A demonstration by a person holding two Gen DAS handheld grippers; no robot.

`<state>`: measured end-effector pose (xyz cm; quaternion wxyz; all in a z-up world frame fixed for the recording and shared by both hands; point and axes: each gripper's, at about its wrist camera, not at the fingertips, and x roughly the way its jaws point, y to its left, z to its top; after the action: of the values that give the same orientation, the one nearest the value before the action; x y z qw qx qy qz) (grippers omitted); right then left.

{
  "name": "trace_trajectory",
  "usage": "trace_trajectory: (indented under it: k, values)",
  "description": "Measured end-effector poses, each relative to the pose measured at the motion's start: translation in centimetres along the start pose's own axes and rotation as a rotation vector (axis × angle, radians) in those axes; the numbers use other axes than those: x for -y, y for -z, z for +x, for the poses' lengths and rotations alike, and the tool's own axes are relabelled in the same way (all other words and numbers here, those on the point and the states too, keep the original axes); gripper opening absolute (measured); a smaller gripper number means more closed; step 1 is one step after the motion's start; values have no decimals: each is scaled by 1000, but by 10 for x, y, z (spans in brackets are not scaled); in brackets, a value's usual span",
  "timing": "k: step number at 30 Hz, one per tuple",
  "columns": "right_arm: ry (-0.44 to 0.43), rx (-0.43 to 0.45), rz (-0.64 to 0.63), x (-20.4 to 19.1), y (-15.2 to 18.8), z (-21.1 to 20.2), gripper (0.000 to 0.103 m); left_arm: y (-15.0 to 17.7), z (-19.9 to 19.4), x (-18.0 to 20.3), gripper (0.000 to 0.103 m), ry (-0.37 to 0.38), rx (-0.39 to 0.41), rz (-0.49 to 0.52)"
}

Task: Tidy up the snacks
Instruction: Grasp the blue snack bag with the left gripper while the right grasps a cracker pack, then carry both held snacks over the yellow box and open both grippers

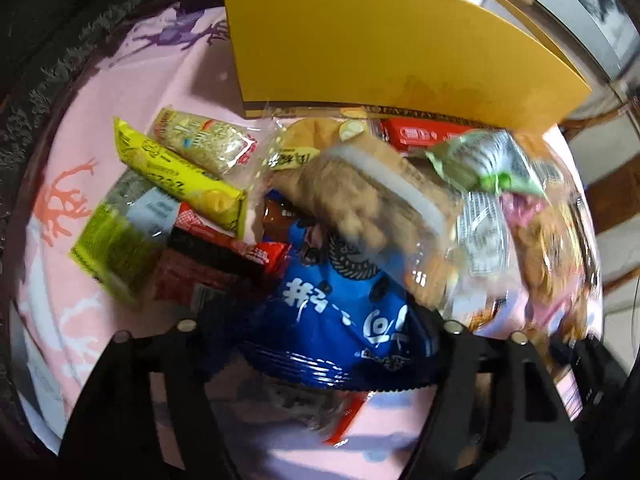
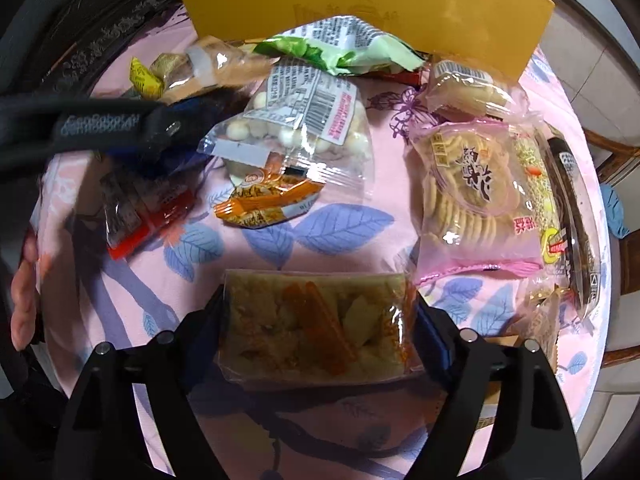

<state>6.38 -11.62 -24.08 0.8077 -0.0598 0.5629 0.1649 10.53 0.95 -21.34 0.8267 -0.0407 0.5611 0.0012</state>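
Gripping a clear snack packet (image 2: pixel 316 328) in my right hand-held gripper (image 2: pixel 320 330), its long axis running left-right at lower centre, I am angling steeply down at the table (image 2: pixel 340 232); my left hand-held gripper (image 1: pixel 320 344) is straddling a blue bag (image 1: pixel 340 312), grip unclear.

Readable text, by item:
- left gripper body (image 2: pixel 100 126), 10 o'clock in right wrist view: grey lettering, seemingly "GenRobot.AI", blurred.
- yellow box (image 1: pixel 360 60), 12 o'clock in left wrist view: gold band lettering along bottom edge, illegible.
- snack packets: Chinese characters, barcodes; unreadable.
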Motion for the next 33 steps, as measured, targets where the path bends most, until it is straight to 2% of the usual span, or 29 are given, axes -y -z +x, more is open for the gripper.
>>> trace_trajectory:
  k: [2, 5, 11, 14, 24, 33]
  values:
    - [-8, 2, 6, 2, -1, -1, 82, 13, -7, -2, 64, 1, 6, 18]
    - [-7, 0, 12, 4, -1, -3, 80, 29, -29, -15, 62, 50, 29, -32]
    - [-26, 42, 13, 7, 1, -21, 77, 39, -72, -15, 62, 107, 67, -22]
    - [-27, 69, 7, 8, 1, -33, 77, 37, -80, -12, 62, 119, 89, -26]
    - [2, 238, -30, 1, -15, -100, 77, 26, -112, 2, 62, 167, 165, -19]
    - [12, 272, 2, 11, -22, -115, 77, 7, -132, 14, 62, 183, 216, -3]
